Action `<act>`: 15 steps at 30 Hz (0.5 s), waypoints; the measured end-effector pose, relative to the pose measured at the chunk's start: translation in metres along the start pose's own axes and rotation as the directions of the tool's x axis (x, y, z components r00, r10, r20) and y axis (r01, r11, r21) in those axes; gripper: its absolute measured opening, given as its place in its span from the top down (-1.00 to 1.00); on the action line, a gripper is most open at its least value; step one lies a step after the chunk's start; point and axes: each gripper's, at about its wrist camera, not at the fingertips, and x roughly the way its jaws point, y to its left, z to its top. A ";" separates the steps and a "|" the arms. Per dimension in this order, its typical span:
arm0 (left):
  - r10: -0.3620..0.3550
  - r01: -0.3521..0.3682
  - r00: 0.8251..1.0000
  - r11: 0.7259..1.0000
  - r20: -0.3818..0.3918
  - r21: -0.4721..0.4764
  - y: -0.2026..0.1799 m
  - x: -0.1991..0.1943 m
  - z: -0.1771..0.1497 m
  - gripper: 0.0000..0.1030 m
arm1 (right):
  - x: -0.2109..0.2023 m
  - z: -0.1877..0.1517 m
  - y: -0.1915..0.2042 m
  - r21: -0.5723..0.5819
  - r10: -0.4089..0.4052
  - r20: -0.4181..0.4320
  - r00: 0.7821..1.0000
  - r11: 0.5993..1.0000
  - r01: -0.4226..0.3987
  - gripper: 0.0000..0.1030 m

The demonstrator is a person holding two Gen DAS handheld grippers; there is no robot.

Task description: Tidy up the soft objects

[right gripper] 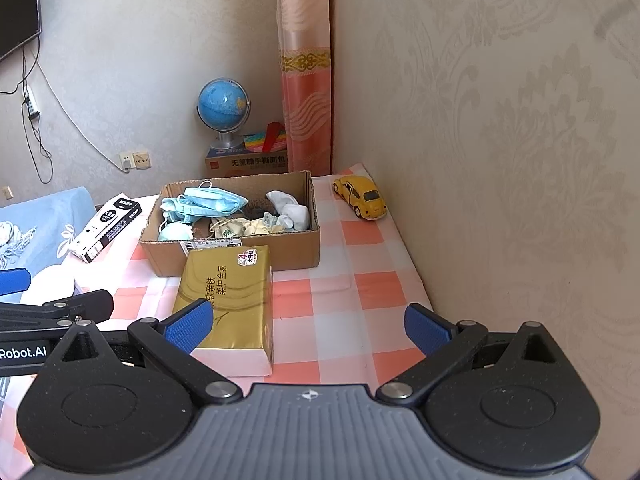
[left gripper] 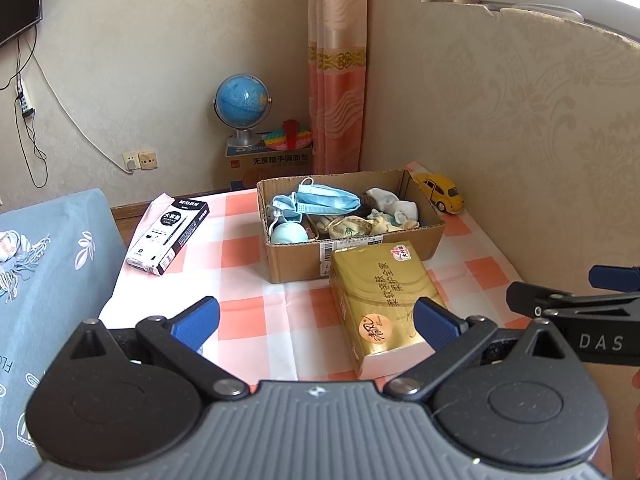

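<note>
Left wrist view: left gripper (left gripper: 316, 322) wide apart, holding nothing.
Right gripper (right gripper: 308, 326) too; gold tissue pack (right gripper: 230, 300) touches box (right gripper: 240, 256) mid-frame.

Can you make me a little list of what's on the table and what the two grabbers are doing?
box: cardboard box on the checked tablecloth, holding face masks, socks and small pouches
in front of box: gold tissue pack
left of box: black and white pen box
by the wall: yellow toy car
left hand-held gripper: open, empty
right hand-held gripper: open, empty
</note>
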 end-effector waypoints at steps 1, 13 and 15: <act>0.000 0.000 1.000 1.000 0.000 0.000 0.000 0.000 0.000 -0.99 | 0.000 0.000 0.000 0.000 0.000 0.000 1.000 1.000 0.000 -1.00; -0.002 0.002 1.000 1.000 0.001 -0.001 0.000 -0.001 0.000 -0.99 | -0.001 0.001 0.001 -0.003 -0.004 0.001 1.000 1.000 0.004 -1.00; -0.002 0.002 1.000 1.000 0.002 0.000 0.000 -0.001 0.000 -0.99 | -0.002 0.000 0.001 -0.003 -0.004 0.002 1.000 1.000 0.004 -1.00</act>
